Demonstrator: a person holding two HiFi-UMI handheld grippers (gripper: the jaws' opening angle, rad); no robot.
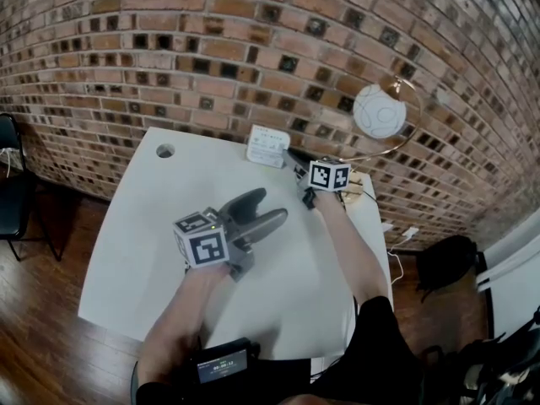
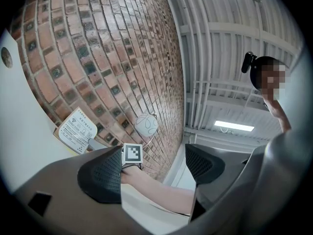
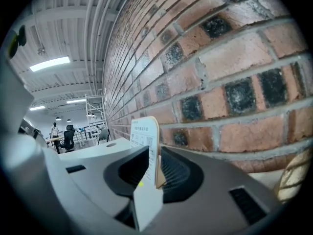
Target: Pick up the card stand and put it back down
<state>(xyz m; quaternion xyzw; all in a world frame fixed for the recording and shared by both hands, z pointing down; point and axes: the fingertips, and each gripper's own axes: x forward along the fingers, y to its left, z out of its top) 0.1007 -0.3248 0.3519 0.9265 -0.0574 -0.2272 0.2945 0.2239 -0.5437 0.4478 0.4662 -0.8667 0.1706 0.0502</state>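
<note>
The card stand [image 1: 268, 145], a small white printed card on a base, stands upright at the back of the white table [image 1: 160, 234], close to the brick wall. My right gripper [image 1: 294, 160] reaches it from the right. In the right gripper view the card stand [image 3: 145, 141] sits edge-on between the two pads, and my right gripper [image 3: 154, 169] is open, with a little pad face showing on each side of the card. My left gripper [image 1: 268, 207] hovers over the middle of the table, open and empty [image 2: 154, 168]. Its view shows the card stand [image 2: 77, 129] far off.
A white globe lamp [image 1: 380, 110] on a wooden base [image 1: 354, 186] stands at the back right corner, just beyond my right hand. The brick wall [image 1: 211, 49] runs right behind the card. A cable hole [image 1: 165, 150] lies at the table's back left. A black chair [image 1: 8, 184] stands off to the left.
</note>
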